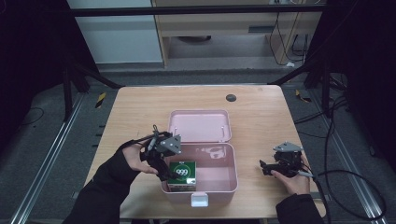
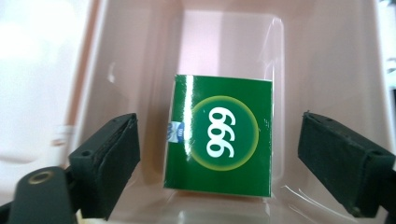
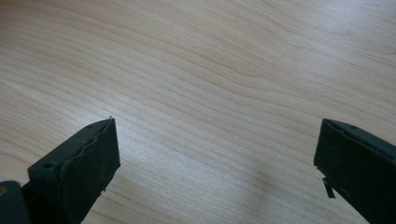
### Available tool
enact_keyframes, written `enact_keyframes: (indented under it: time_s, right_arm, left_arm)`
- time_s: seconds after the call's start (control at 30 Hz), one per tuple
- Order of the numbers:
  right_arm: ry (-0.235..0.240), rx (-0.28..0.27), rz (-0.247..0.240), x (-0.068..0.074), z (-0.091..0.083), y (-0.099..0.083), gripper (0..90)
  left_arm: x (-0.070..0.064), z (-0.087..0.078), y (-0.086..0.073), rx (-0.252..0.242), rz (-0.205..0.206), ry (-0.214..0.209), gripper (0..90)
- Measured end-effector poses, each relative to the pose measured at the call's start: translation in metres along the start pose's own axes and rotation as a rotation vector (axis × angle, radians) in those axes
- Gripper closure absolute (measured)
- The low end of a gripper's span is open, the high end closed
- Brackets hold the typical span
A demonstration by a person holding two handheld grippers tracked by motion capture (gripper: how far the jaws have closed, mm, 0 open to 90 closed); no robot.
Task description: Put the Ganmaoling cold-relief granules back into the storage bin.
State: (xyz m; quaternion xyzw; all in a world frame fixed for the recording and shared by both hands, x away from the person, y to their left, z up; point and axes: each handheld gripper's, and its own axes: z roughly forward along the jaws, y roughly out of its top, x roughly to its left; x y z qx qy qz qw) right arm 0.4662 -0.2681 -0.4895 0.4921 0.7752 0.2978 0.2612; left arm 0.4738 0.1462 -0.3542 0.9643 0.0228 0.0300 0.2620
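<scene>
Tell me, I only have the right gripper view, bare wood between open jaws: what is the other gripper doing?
Observer: The left gripper hangs open over a pink box.
Operator: Anything in that box?
Observer: A green carton marked 999 lies inside, between the jaws but untouched.
Operator: Is the box lid shut?
Observer: No, the lid is folded back flat on the table.
</scene>
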Motion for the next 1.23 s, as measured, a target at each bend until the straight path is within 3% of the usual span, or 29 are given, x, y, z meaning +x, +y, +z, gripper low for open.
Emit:
enact_keyframes:
  time_s: [0.03,0.07,0.17,0.33,0.4,0.53,0.73,0.77,0.8,0.83,0.87,0.93,1.0,1.07,1.1,1.13,1.23]
  right_arm:
    - [0.000,0.000,0.000,0.000,0.000,0.000,0.7]
    - [-0.004,0.002,0.004,0.000,-0.001,0.000,0.9]
    - [-0.007,-0.004,0.008,-0.001,-0.002,0.000,1.6]
    - [-0.015,-0.021,0.022,-0.003,-0.005,0.000,4.9]
    - [-0.018,-0.032,0.029,-0.003,-0.006,0.000,7.5]
    - [-0.006,-0.053,0.043,-0.005,-0.008,-0.001,10.9]
    - [-0.004,-0.059,0.050,-0.005,-0.009,-0.002,12.5]
    - [-0.004,-0.057,0.050,-0.005,-0.009,-0.002,12.5]
    - [-0.004,-0.057,0.050,-0.005,-0.009,-0.002,12.5]
    - [-0.004,-0.058,0.050,-0.004,-0.009,-0.002,12.5]
    - [-0.006,-0.060,0.047,-0.005,-0.009,-0.002,12.1]
    - [-0.005,-0.059,0.058,-0.004,-0.010,-0.003,11.2]
    - [-0.007,-0.055,0.059,-0.004,-0.009,-0.003,9.5]
    - [-0.007,-0.054,0.052,-0.005,-0.009,-0.003,8.8]
    - [-0.004,-0.050,0.057,-0.005,-0.008,-0.004,7.3]
    - [-0.005,-0.045,0.061,-0.005,-0.008,-0.004,6.5]
    - [-0.008,-0.031,0.060,-0.005,-0.006,-0.004,4.8]
  left_arm:
    - [0.000,0.000,0.000,0.000,0.000,0.000,14.6]
    - [-0.001,-0.013,-0.001,-0.040,-0.009,0.023,15.9]
    - [-0.002,-0.030,-0.007,-0.091,-0.038,0.062,20.0]
    - [-0.001,-0.052,-0.028,-0.131,-0.118,0.157,26.3]
    - [-0.001,-0.054,-0.033,-0.137,-0.134,0.175,27.6]
    - [-0.001,-0.061,-0.065,-0.175,-0.224,0.229,31.4]
    - [-0.002,-0.048,-0.104,-0.186,-0.351,0.286,33.6]
    - [-0.002,-0.048,-0.104,-0.186,-0.351,0.286,33.6]
    - [0.006,-0.042,-0.110,-0.242,-0.260,0.261,33.6]
    - [-0.014,-0.020,-0.105,-0.490,-0.671,0.342,33.6]
    - [-0.014,-0.004,-0.109,-0.633,-0.821,0.392,33.1]
    - [-0.011,0.000,-0.124,-0.589,-0.822,0.423,31.8]
    - [-0.009,0.007,-0.135,-0.618,-0.875,0.457,30.8]
    - [-0.008,0.010,-0.144,-0.606,-0.890,0.472,30.0]
    - [-0.005,0.013,-0.159,-0.522,-0.883,0.491,28.8]
    - [-0.004,0.016,-0.163,-0.502,-0.893,0.508,27.9]
    - [-0.003,0.021,-0.170,-0.516,-0.926,0.539,24.5]
